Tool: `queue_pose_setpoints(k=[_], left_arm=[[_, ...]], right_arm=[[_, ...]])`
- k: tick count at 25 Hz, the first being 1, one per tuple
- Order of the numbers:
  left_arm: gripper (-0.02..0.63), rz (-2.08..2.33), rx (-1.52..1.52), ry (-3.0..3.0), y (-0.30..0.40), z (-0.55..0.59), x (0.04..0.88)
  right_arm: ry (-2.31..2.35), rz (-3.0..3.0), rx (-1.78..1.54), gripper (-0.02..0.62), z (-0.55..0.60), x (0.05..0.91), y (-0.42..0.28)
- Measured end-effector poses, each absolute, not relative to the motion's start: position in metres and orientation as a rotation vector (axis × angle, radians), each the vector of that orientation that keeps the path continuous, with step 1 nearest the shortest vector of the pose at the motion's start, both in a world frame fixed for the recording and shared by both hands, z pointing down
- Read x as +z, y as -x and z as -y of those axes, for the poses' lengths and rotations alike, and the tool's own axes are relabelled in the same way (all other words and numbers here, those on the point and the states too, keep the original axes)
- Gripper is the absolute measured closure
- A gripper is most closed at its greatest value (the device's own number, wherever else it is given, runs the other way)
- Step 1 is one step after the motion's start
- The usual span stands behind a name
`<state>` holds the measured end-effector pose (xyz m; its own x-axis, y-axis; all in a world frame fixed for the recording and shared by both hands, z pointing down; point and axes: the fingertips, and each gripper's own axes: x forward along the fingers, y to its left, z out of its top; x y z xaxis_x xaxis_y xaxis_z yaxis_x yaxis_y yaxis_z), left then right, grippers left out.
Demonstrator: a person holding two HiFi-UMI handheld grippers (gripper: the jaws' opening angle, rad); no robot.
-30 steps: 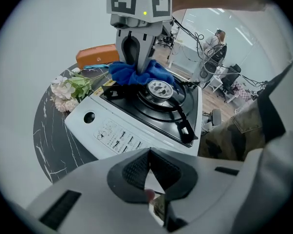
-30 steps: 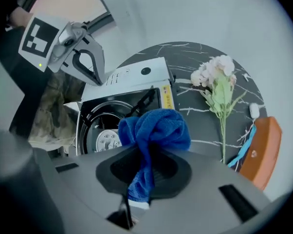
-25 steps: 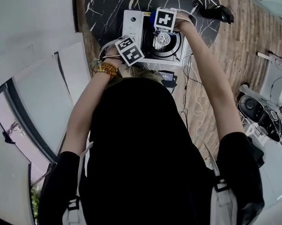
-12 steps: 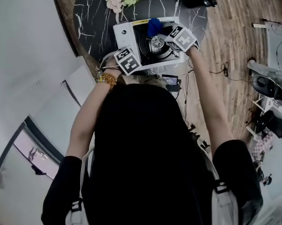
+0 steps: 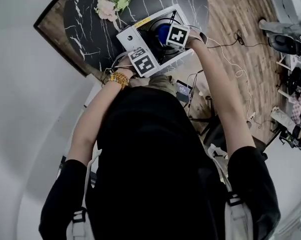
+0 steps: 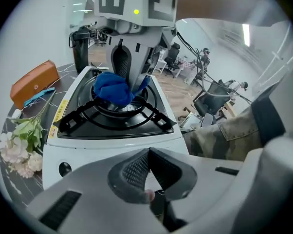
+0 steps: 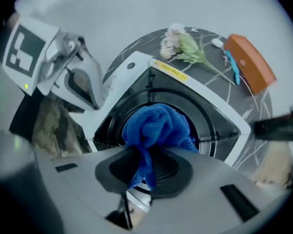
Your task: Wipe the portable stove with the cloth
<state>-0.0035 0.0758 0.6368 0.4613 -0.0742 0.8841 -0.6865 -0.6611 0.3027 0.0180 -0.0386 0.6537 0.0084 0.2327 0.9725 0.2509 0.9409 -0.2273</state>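
Cloth [image 7: 156,126], blue terry, bunched on portable stove [image 7: 219,112]; tail pinched in right gripper [image 7: 144,169], jaws just eased slightly; left gripper [image 6: 146,172] closed, empty.

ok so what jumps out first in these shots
The blue cloth, pinched in the right gripper and bunched over the middle of the white stove. The left gripper hangs shut and empty just off the stove's near side; a flower and an orange case lie beside the stove on the dark table.
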Motion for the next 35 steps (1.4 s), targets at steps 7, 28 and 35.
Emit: queue_pose_setpoints(k=[7, 28, 35], left_arm=[[0.600, 0.498, 1.239, -2.240, -0.011, -0.083, 0.632], [0.600, 0.771, 1.322, -2.220, 0.082, -0.049, 0.633], [0.600, 0.815, 1.324, -2.238, 0.080, -0.047, 0.634]], right_arm=[[-0.296, 1.776, 0.665, 0.543, 0.044, 0.649, -0.011], [0.510, 1.603, -0.401, 0.449, 0.036, 0.649, -0.006], [0.103, 1.752, 0.105, 0.512, 0.049, 0.646, -0.004]])
